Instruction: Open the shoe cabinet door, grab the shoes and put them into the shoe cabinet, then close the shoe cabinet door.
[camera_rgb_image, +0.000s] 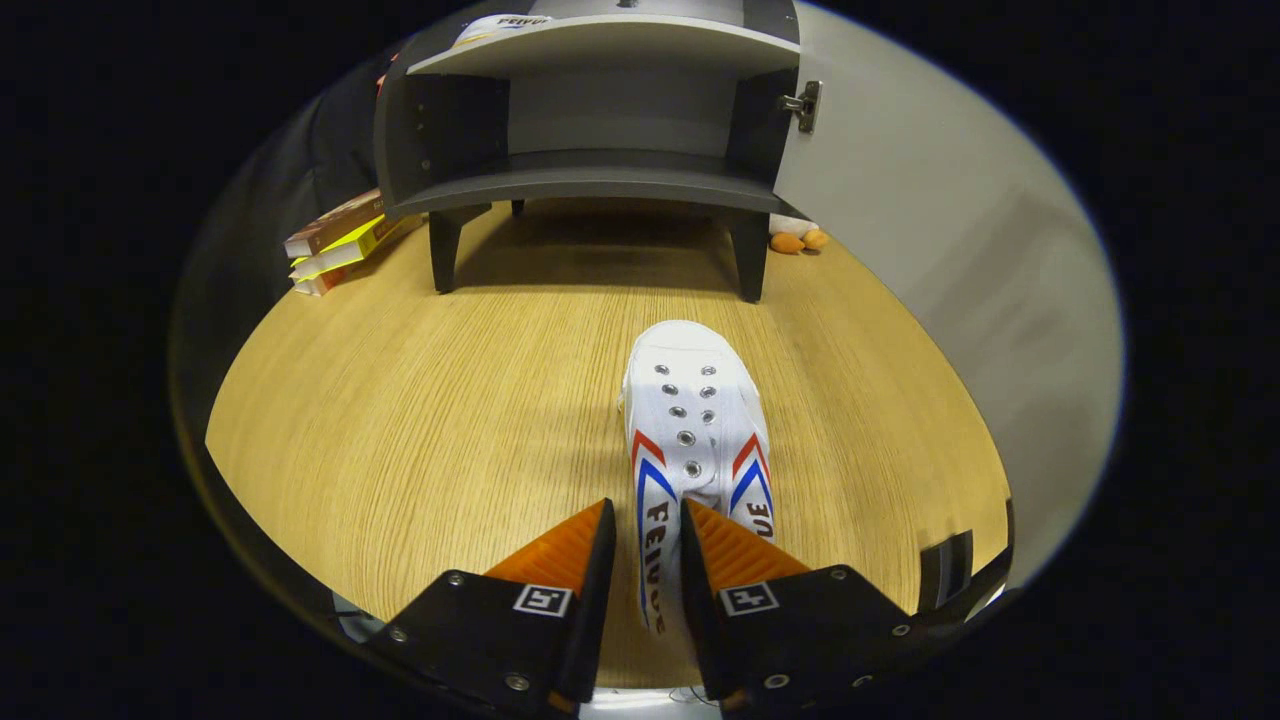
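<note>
- The gripper (646, 525) has its two fingers pinched in close on the side wall of a white shoe (697, 430), one finger on the outside and one down inside the shoe's opening, so it's clamped on that wall.
- The shoe is a white canvas sneaker with red and blue stripes on the sides and metal eyelets with no laces, toe pointing away toward the cabinet.
- Can't really tell if the shoe is lifted or its sole is on the wooden table (420, 430).
- Further back, the dark grey shoe cabinet (590, 130) stands on short legs, well apart from the shoe, with bare wood between them.
- The cabinet door (930, 220) is swung open on the right, pale inner face showing, hinge (803, 105) visible at the top corner.
- The cabinet's lower shelf looks bare.
- To the left of the cabinet there's a small stack of books (335, 245) lying flat.
- By the cabinet's right leg, some little orange and white thing (797, 238), too small to make out.
</note>
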